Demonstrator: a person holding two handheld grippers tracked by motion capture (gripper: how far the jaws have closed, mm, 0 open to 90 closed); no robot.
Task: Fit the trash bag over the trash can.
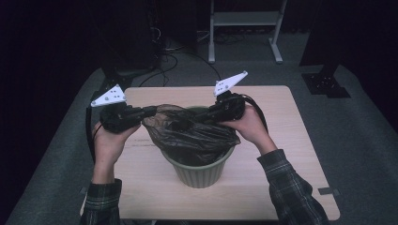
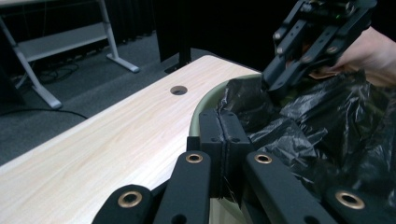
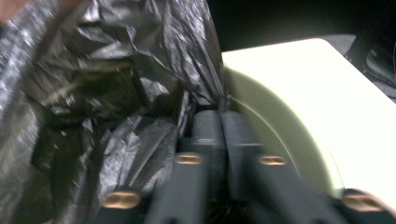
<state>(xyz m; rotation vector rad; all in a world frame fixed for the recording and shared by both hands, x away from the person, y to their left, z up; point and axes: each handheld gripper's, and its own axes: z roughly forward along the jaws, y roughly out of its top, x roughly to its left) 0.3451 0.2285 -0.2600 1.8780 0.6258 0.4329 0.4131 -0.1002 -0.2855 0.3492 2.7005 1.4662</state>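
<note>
An olive-green bin [image 1: 199, 176] stands at the middle of the wooden table [image 1: 291, 140]. A crumpled black plastic bag [image 1: 192, 136] lies over its mouth. My left gripper [image 1: 151, 111] holds the bag's left edge, pulled out past the bin rim. In the left gripper view its jaws [image 2: 223, 126] are pressed together beside the bag [image 2: 317, 121] and the rim [image 2: 201, 112]. My right gripper [image 1: 199, 117] reaches in from the far right side. Its jaws [image 3: 222, 123] are shut on a fold of the bag [image 3: 116, 84] just inside the rim [image 3: 275, 126].
A round cable hole [image 2: 178, 90] sits in the table top near its far edge. Behind the table a white metal frame [image 1: 244, 18] and cables rest on the grey carpet. A black stand foot [image 1: 326, 79] is at the far right.
</note>
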